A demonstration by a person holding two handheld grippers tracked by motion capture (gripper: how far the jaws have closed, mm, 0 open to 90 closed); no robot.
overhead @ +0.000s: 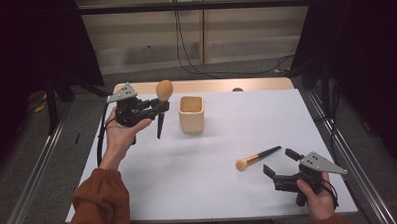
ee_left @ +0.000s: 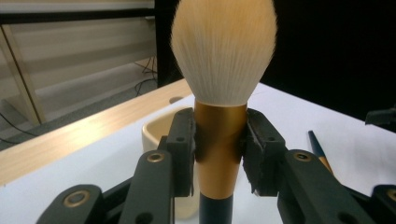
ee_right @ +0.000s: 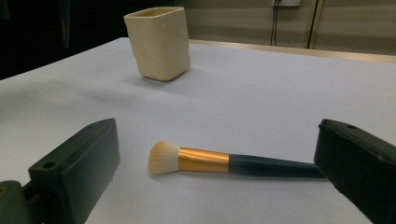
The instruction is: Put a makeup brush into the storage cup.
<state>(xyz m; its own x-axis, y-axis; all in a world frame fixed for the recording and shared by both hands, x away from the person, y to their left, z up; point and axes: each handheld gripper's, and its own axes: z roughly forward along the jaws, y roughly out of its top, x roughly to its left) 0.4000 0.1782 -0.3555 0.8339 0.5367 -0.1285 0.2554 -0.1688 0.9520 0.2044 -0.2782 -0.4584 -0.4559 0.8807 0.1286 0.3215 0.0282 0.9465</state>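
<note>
Two brushes | left gripper (overhead: 159, 106) jaws clamp big brush (overhead: 162, 106) upright beside cup (overhead: 191, 113) | right gripper (overhead: 281, 162) jaws open near small brush (overhead: 257, 157)

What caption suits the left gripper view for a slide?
Left gripper shut on an upright makeup brush, cream cup behind.

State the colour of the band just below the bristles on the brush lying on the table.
Gold, on the brush; clearest in the right gripper view.
</note>
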